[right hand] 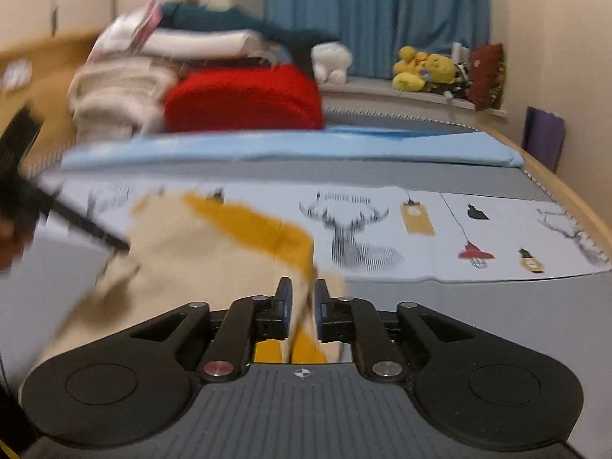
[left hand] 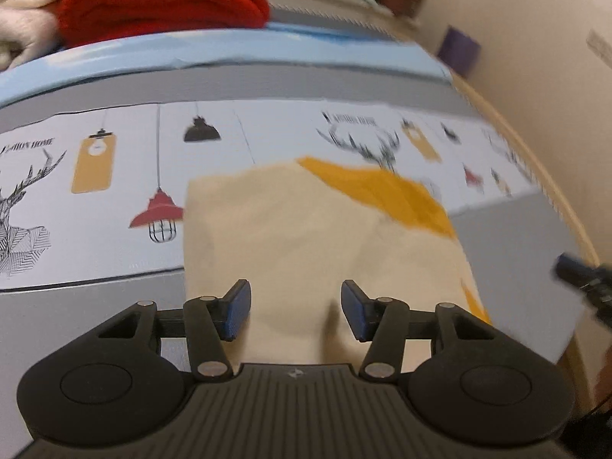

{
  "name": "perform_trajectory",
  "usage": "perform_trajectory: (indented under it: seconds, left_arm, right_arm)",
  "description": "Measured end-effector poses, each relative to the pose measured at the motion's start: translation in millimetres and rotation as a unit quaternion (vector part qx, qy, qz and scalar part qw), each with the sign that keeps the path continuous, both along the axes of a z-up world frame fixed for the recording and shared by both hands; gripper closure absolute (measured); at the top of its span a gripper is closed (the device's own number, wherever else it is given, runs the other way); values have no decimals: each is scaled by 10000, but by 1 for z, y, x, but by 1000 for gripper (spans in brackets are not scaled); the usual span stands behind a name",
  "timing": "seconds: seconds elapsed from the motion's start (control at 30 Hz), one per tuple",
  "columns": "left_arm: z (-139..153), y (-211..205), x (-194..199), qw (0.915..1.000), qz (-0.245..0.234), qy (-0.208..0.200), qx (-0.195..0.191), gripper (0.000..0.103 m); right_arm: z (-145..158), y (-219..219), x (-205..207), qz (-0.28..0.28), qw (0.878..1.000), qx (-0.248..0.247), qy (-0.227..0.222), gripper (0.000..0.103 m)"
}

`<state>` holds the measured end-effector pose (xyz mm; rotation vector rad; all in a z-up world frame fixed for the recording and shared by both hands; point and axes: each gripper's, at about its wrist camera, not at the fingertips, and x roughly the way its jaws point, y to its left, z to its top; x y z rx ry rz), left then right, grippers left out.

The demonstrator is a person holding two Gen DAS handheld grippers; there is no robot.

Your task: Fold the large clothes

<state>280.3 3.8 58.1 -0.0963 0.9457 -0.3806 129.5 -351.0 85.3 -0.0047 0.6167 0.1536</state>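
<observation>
A cream garment with a mustard-yellow part (left hand: 298,237) lies partly folded on the bed. My left gripper (left hand: 295,308) is open, its blue pads either side of the cream cloth and just above it. My right gripper (right hand: 303,302) is shut on the garment's edge (right hand: 306,298), with cream and yellow cloth pinched between the pads. The garment spreads to the left in the right wrist view (right hand: 199,252). The left gripper shows there as a blurred black shape (right hand: 76,225). The right gripper shows at the right edge of the left wrist view (left hand: 585,275).
The bed has a grey cover (left hand: 508,260) and a printed sheet with deer and lamps (right hand: 420,229). A light blue pad (right hand: 306,145) lies behind. A stack of folded clothes with a red one (right hand: 244,99) sits at the back. Plush toys (right hand: 424,67) line the window ledge.
</observation>
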Motion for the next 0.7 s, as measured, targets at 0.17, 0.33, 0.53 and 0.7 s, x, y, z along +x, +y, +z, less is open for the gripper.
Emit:
perform_trajectory:
  seconds: [0.17,0.33,0.53,0.7]
  left_arm:
    - [-11,0,16,9995,275,-15,-148,50]
    - [-25,-6,30,9989,417,34,-230,53]
    - [-42,-22,52,9980,594,-16,-199,54]
    - [-56,-32,72,9956,914,7,-227,54]
  right_arm:
    - [-38,-4,67,-394,9940,721,721,67]
    - [-71,1,120,-680,9843,1135,1171,57]
    - [-101,-2,152,-857,9733,1457,1552,58]
    - [-105,2,162,-762,9739,1471,1552,99]
